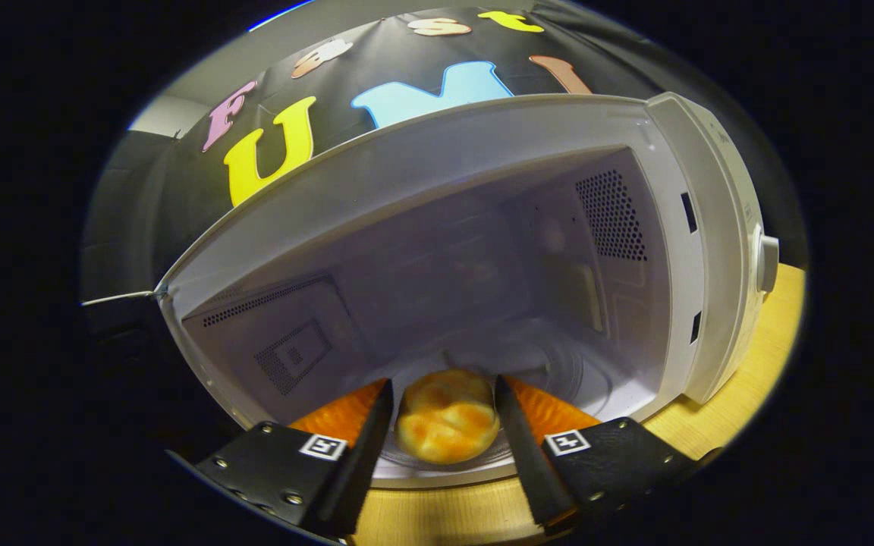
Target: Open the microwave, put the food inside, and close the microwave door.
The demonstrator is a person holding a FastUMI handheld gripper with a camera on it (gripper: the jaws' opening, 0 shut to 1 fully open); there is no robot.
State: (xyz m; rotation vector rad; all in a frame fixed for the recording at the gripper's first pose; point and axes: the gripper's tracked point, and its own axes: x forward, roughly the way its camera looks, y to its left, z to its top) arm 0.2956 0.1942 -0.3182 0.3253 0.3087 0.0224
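A white microwave (482,144) stands open in front of me, its pale cavity (467,280) showing vent holes on the side walls. A round yellow-orange bun (448,425) sits between my fingers, which press on it from both sides. My gripper (443,413) holds it at the cavity's front lip, just over the near rim of the glass turntable (566,371). The bun's underside is hidden, so I cannot tell whether it rests on the turntable.
The microwave door (122,318) is swung out to the left and looks dark. A knob (768,262) sticks out of the control panel to the right of the cavity. The microwave rests on a light wooden table (756,379).
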